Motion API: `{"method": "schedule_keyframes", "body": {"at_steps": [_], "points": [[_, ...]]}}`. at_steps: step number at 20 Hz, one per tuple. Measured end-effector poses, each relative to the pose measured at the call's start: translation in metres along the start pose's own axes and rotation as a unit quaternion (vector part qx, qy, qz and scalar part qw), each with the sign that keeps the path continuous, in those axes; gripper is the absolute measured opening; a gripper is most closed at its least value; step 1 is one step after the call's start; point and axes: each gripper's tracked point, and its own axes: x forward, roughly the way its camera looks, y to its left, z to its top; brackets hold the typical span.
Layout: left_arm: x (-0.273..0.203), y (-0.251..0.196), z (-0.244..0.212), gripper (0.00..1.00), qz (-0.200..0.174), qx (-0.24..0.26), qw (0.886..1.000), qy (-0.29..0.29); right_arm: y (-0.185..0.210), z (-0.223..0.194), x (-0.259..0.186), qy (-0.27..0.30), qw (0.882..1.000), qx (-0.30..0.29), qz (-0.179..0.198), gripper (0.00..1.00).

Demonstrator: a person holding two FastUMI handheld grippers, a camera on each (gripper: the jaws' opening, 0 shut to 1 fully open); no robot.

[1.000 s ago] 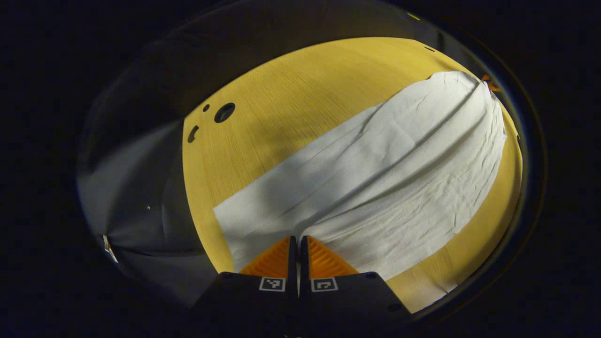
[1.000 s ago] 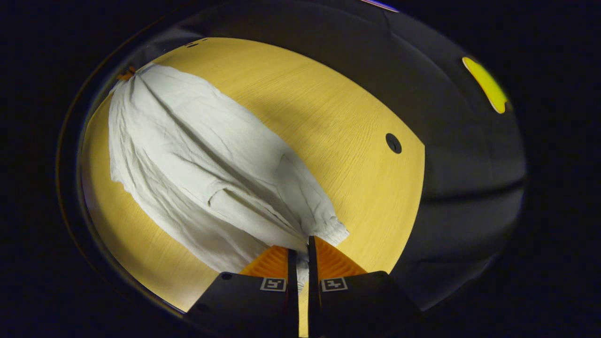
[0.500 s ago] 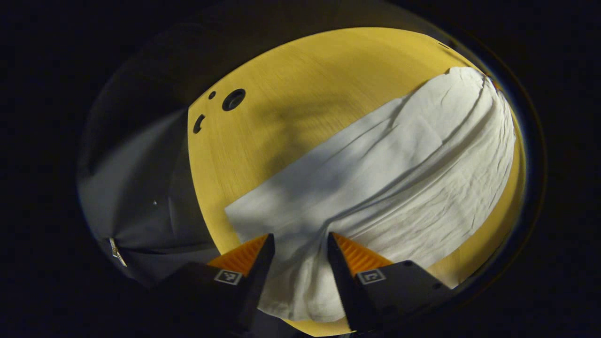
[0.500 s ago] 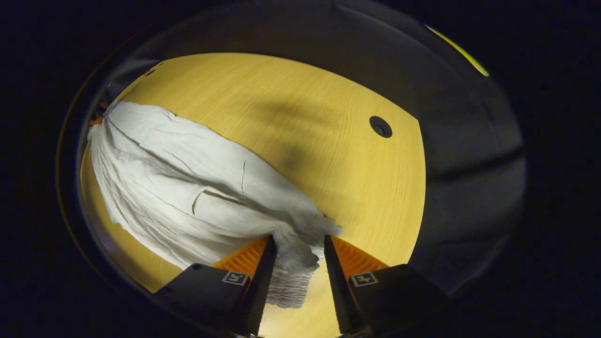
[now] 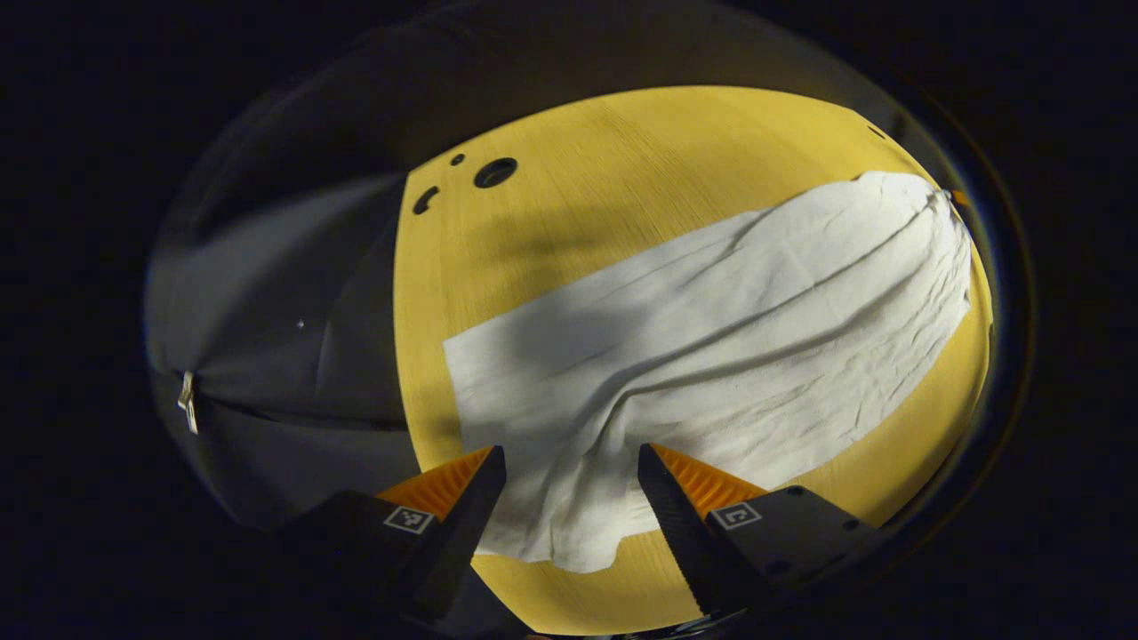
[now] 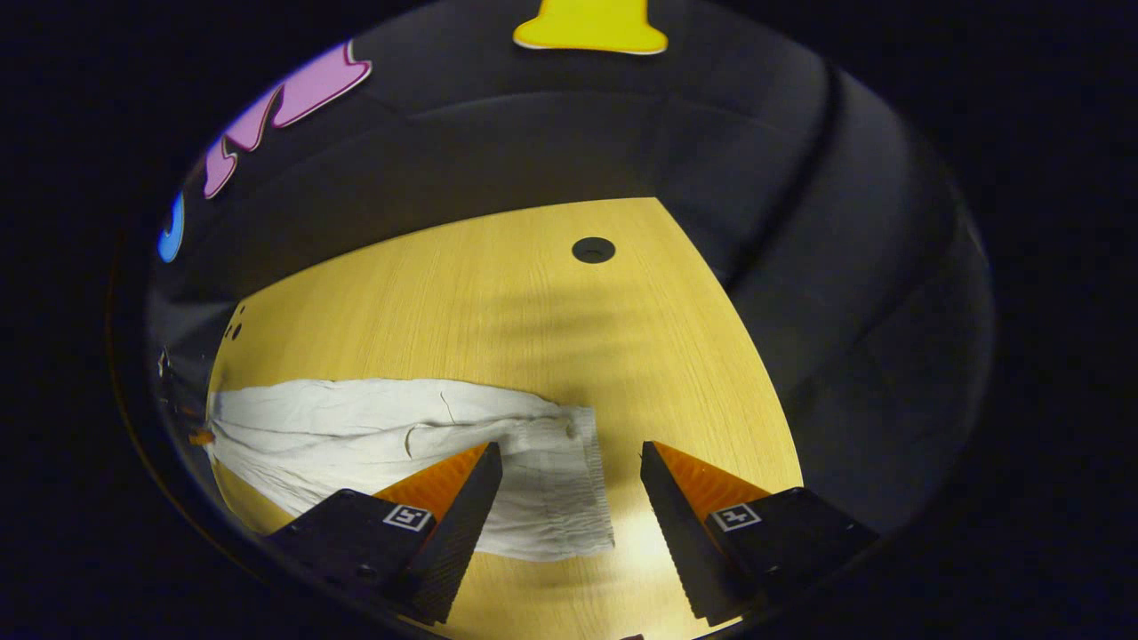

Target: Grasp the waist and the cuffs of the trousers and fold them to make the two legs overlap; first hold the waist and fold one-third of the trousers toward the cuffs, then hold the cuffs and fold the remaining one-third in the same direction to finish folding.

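Left gripper (image 5: 569, 467): fingers spread wide, gripping nothing. White trousers (image 5: 711, 338) lie flat on the yellow table (image 5: 569, 196), legs stacked; the cuff end hangs down between the two fingertips and the fabric runs ahead and off to the right of them. Round holes (image 5: 494, 172) in the table sit ahead-left of the fingers

Right gripper (image 6: 569, 462): fingers also wide apart, nothing between them pressed. Waist end (image 6: 556, 484) of the trousers lies in the gap nearer the left fingertip, cloth stretching away to the left; bare table under the right finger
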Motion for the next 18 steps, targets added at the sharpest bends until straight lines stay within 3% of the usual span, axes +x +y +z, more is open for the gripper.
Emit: {"method": "schedule_keyframes", "body": {"at_steps": [2,5,9,15,18], "points": [[-0.015,-0.004,-0.003,0.97,-0.010,-0.028,0.999,-0.020,-0.006,-0.016,-0.014,-0.007,1.000,0.020,-0.012,0.95],[-0.030,-0.018,-0.012,0.97,-0.027,-0.074,0.996,-0.038,0.003,-0.042,-0.020,-0.011,0.995,0.096,-0.015,0.96],[-0.050,-0.023,-0.020,0.97,-0.034,-0.163,0.983,-0.075,0.021,-0.081,-0.006,0.005,0.983,0.182,-0.014,0.96],[-0.076,-0.040,-0.025,0.98,-0.088,-0.310,0.936,-0.139,0.023,-0.086,0.006,-0.034,0.961,0.273,-0.030,0.96],[-0.085,-0.046,-0.032,0.95,-0.124,-0.395,0.898,-0.147,0.030,-0.072,0.016,-0.065,0.932,0.357,-0.008,0.97]]}}
